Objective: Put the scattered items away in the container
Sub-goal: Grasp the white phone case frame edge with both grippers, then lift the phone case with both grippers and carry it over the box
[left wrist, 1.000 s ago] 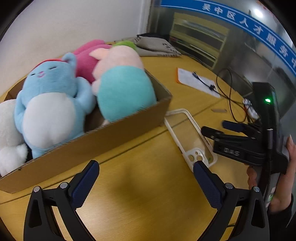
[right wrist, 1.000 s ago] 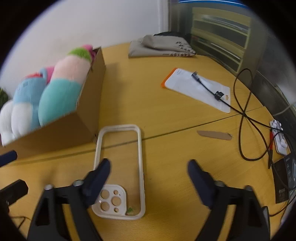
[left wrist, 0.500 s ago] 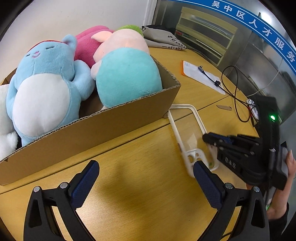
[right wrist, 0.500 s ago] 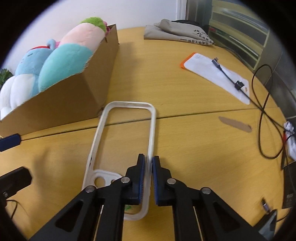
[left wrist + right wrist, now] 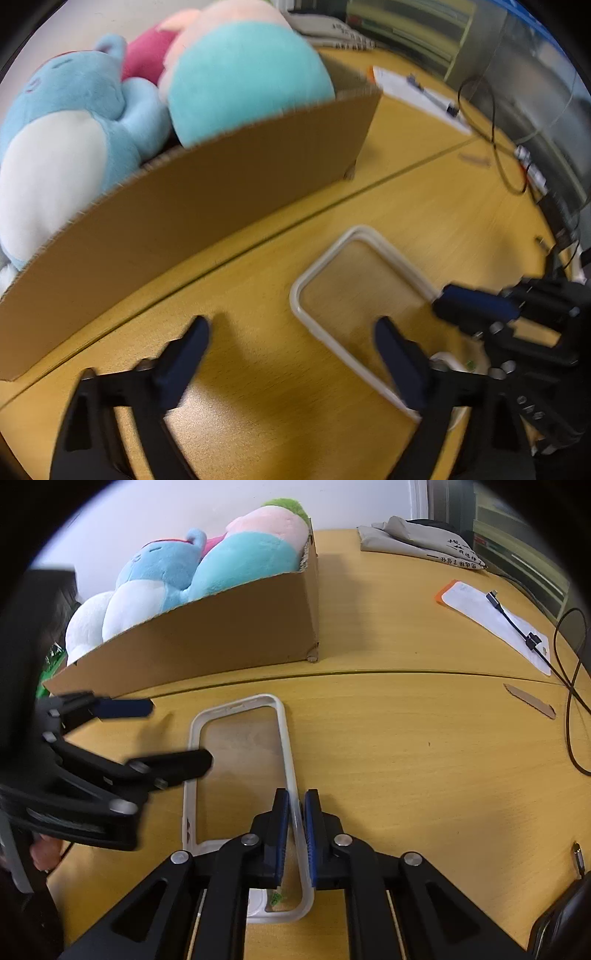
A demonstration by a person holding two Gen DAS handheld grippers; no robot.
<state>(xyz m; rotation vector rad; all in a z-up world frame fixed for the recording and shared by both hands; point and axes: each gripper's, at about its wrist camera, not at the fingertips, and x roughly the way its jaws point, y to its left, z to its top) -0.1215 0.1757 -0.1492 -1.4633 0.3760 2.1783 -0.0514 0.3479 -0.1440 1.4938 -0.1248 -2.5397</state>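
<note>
A clear phone case with a white rim (image 5: 240, 760) lies on the wooden table, in front of a cardboard box (image 5: 221, 635) full of plush toys (image 5: 207, 568). My right gripper (image 5: 294, 812) is shut on the case's right long edge. My left gripper (image 5: 291, 350) is open; its right finger (image 5: 397, 354) hangs over the case (image 5: 354, 295), its left finger over bare table. In the right wrist view the left gripper (image 5: 177, 734) comes in from the left, over the case's left side. The box (image 5: 184, 206) shows close up in the left wrist view.
A white sheet with an orange edge (image 5: 495, 620) and a black cable (image 5: 517, 627) lie at the right. A folded grey cloth (image 5: 417, 542) lies at the back. A small brown strip (image 5: 528, 701) lies on the table right of the case.
My right gripper closed on the case's edge and stays shut on it. My left gripper narrowed and moved right and down, over the case's near end.
</note>
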